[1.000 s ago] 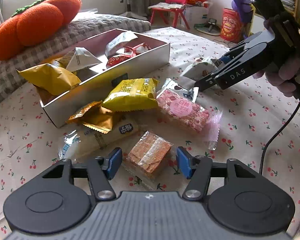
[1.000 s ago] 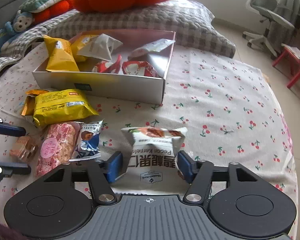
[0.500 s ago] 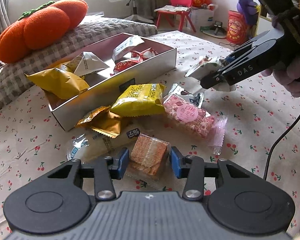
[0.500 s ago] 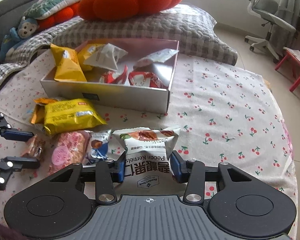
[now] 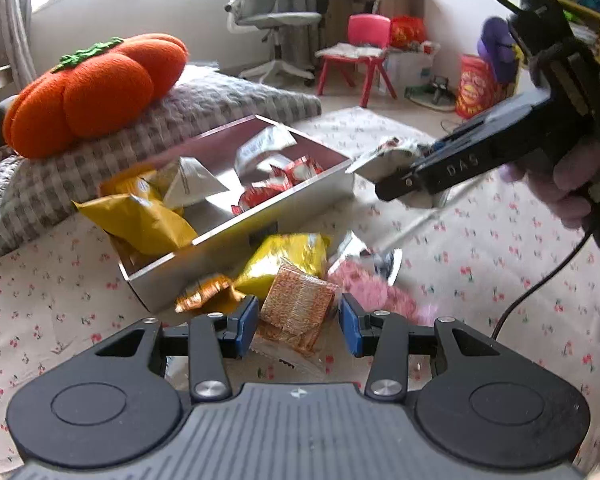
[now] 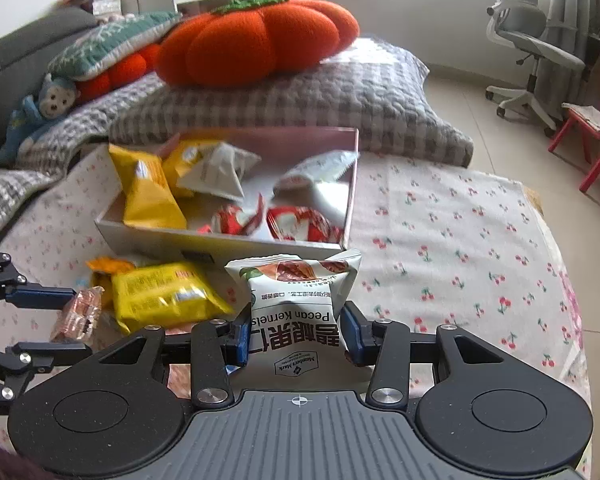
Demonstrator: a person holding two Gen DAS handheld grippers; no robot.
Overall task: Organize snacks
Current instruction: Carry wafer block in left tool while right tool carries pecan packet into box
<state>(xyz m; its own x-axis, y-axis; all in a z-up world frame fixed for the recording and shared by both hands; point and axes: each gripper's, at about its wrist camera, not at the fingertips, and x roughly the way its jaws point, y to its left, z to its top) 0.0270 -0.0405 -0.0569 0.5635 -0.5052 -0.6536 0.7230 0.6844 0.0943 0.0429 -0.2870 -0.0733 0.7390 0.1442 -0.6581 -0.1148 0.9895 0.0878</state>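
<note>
My left gripper (image 5: pixel 298 326) is shut on a brown cracker packet (image 5: pixel 296 304) in clear wrap, held just above the cherry-print cloth. My right gripper (image 6: pixel 296 332) is shut on a white pecan kernels bag (image 6: pixel 300 296), also lifted. An open white box (image 5: pixel 236 240) with several snacks inside lies just beyond both. In the left wrist view the right gripper comes in from the right with its white bag (image 5: pixel 396 152) near the box's corner. In the right wrist view the left gripper's fingers (image 6: pixel 40 294) show at the left edge around the cracker packet (image 6: pixel 80 312).
A yellow pack (image 5: pixel 288 256), a pink pack (image 5: pixel 364 288) and a gold wrapper (image 5: pixel 204 296) lie on the cloth in front of the box. Behind the box an orange pumpkin cushion (image 6: pixel 256 40) sits on a grey checked pillow (image 6: pixel 300 108). A black cable (image 5: pixel 540 280) hangs at the right.
Both grippers closed on their packets and rose, lifting the cracker packet and the white bag off the cloth. The right gripper has moved closer to the box.
</note>
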